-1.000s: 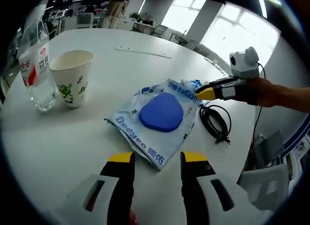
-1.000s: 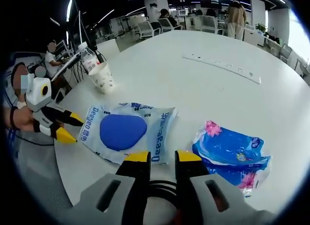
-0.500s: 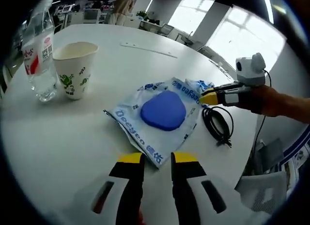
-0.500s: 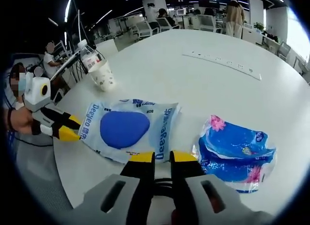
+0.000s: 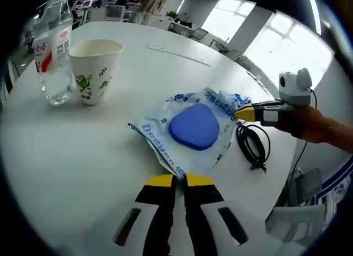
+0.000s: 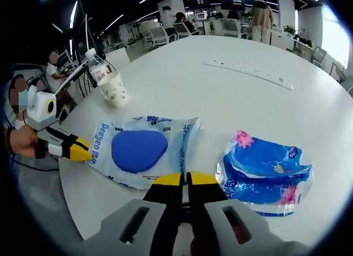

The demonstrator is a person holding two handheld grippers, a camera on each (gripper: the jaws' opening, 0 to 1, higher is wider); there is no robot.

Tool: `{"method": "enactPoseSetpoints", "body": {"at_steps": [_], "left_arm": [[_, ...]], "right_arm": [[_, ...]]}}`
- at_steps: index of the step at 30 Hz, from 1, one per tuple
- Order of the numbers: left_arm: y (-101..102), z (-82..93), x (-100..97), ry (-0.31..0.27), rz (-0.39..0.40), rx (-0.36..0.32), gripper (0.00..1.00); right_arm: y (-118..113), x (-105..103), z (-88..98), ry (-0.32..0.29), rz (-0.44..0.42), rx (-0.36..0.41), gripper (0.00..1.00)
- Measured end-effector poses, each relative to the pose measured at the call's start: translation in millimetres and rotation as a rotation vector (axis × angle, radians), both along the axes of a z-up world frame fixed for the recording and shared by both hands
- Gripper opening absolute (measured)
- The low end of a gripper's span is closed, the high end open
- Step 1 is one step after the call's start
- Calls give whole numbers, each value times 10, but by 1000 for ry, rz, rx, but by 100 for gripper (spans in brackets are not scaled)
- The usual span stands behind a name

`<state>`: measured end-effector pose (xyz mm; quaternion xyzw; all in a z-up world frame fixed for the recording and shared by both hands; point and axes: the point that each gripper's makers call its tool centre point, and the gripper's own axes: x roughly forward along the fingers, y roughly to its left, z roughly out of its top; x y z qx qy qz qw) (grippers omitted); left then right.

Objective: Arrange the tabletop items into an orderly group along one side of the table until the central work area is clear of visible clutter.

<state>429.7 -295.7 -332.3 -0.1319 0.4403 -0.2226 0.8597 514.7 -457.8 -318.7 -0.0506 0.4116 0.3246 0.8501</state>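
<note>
Left gripper view: the left tool [image 5: 176, 181] has its jaws pressed almost together at the near edge of the white wipes pack [image 5: 190, 129], which lies flat on the white counter [image 5: 66, 151]; I cannot tell if the edge is pinched. The pack is pale with blue letters and a blue oval lid. Beside it lies a coiled black cable [image 5: 252, 147]. Farther left stand a paper cup [image 5: 94, 68] and a clear water bottle [image 5: 51, 52], touching or nearly so

Right gripper view: the right tool [image 6: 185, 180] is also pressed together, between the wipes pack [image 6: 140, 150] and a crumpled blue tissue packet [image 6: 265, 172] with pink flowers
</note>
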Motion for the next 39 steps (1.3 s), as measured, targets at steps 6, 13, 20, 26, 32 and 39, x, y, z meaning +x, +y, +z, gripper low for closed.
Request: {"method": "enactPoseSetpoints", "body": {"at_steps": [6,13,20,26,32,39], "left_arm": [[-11,28,18,-1,9,-9,0],[-6,111,89,-9,31,-13,0],[34,207,255,-35,56,-8,0],[23,287,372,-53,62,-14,0],[26,362,499,-73,58,-11,0],[44,406,650,-91,48,-1,0]], "right_arm": [[13,10,28,-13,-8,16,0],[29,0,87,-21,-16,38,0],[33,5,141,-37,-26,48,0],[38,40,219,-53,-36,66,0],[35,66,279,-66,-44,74,0],[37,96,280,-68,-53,83,0]]}}
